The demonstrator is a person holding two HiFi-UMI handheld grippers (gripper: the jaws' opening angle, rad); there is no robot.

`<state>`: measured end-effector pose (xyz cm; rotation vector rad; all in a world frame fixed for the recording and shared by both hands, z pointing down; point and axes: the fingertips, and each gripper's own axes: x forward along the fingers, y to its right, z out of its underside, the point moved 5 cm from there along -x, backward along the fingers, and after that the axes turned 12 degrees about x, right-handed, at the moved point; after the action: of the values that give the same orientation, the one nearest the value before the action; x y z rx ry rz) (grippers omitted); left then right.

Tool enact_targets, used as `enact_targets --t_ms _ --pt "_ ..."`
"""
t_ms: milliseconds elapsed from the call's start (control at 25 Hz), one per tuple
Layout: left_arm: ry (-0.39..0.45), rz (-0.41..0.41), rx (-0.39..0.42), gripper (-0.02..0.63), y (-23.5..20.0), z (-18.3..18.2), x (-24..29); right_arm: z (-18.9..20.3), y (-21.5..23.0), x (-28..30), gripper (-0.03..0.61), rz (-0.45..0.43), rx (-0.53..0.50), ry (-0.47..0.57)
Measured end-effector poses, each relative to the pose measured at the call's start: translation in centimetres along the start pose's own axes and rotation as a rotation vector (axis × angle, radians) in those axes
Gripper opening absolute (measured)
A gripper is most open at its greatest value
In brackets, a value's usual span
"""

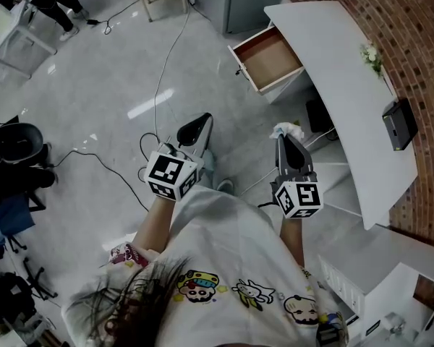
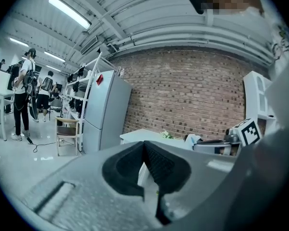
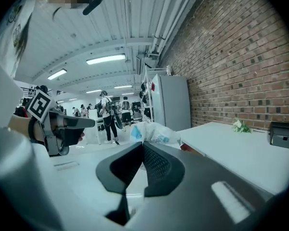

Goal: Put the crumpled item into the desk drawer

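The crumpled item (image 1: 285, 130), a white wad with blue print, sticks out of the tip of my right gripper (image 1: 286, 140), whose jaws are shut on it. In the right gripper view the crumpled item (image 3: 152, 133) bulges just past the right gripper (image 3: 142, 143). The open desk drawer (image 1: 268, 58), brown inside and empty, lies well ahead of it, under the left end of the white desk (image 1: 340, 63). My left gripper (image 1: 193, 130) hangs over the floor to the left. In its own view the left gripper (image 2: 144, 145) has its jaws closed with nothing between them.
A black box (image 1: 399, 123) and a small flower sprig (image 1: 370, 55) sit on the desk by the brick wall (image 1: 412, 42). A grey fridge (image 2: 104, 110) and a wooden chair (image 2: 67, 134) stand beyond the desk. Cables (image 1: 159, 85) trail across the floor. People stand far off (image 2: 23, 95).
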<state>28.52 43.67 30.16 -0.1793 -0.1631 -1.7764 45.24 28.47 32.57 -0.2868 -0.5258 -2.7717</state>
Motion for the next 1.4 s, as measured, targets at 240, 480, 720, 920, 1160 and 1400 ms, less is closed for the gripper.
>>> enact_targets --t_ms 240,480,720,920,1160,1400 --pt "0.008 0.003 -0.001 -0.002 -6.6 -1.1 4.9 -2.0 0.7 7.7 0.012 0.009 -0.002 -0.015" --pt "-0.011 0.028 0.023 -0.002 -14.5 -2.6 9.4 -4.9 0.3 16.3 0.013 0.018 -0.002 -0.015" --pt "-0.014 0.061 0.048 -0.002 -20.1 -3.3 12.1 -6.1 -0.5 21.8 0.014 0.056 -0.005 -0.009" --pt "-0.017 0.088 0.042 -0.002 -23.5 -2.6 12.8 -5.4 -1.7 24.4 0.014 0.099 -0.007 -0.02" --pt "-0.034 0.121 0.037 -0.002 -25.7 -1.9 14.3 -5.0 -1.6 26.3 0.014 0.16 0.014 -0.035" --pt "-0.065 0.125 0.018 -0.002 -27.8 -0.8 16.3 -4.9 -0.1 28.1 0.014 0.193 0.039 -0.065"
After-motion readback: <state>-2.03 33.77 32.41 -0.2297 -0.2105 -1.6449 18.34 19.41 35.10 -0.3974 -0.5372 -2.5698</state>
